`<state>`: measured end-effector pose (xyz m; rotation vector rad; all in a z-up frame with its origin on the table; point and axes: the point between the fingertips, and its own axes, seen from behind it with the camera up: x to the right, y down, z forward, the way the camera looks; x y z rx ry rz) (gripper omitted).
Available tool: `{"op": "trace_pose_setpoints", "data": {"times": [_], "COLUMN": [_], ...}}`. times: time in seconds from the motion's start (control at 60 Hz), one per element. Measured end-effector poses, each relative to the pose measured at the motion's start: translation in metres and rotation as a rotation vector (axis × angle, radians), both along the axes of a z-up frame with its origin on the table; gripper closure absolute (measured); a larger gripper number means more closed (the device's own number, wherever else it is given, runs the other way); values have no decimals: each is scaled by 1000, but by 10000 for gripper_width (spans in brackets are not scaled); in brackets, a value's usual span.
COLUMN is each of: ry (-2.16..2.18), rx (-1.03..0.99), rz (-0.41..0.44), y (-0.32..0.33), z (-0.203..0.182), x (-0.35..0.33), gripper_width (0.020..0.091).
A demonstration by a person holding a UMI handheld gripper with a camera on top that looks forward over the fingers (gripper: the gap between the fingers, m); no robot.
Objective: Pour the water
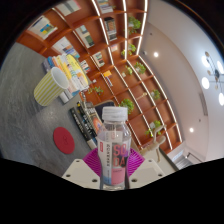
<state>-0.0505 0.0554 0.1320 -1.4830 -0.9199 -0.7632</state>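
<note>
A clear plastic water bottle (115,145) with a white cap and a pink-and-white label stands upright between my gripper's (113,163) fingers. Both magenta pads (96,162) press against its sides, so the fingers are shut on it. The whole view is tilted. Beyond the bottle, up and to the left, a pale yellow cup (50,86) with a round open rim stands on the grey table (30,120). The bottle's base is hidden behind the gripper body.
A red round coaster (64,140) lies on the table left of the bottle. A second labelled bottle (86,121) lies near it. A yellow-and-white box (70,70) stands behind the cup. Wooden shelves (110,40) with plants fill the background.
</note>
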Motion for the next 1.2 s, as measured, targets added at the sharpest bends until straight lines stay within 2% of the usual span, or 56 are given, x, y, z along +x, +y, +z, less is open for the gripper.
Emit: {"op": "trace_pose_setpoints", "data": {"times": [0.317, 0.45, 0.667, 0.933, 1.2], "ry": [-692, -935, -1126, -1036, -150], "rx": [165, 240, 314, 281, 20], "rz": [75, 125, 137, 135, 151], "y": [42, 44, 46, 43, 33], "z": [35, 39, 48, 44, 38], "x": [-110, -137, -154, -146, -116], "gripper_width": [792, 793, 792, 790, 790]}}
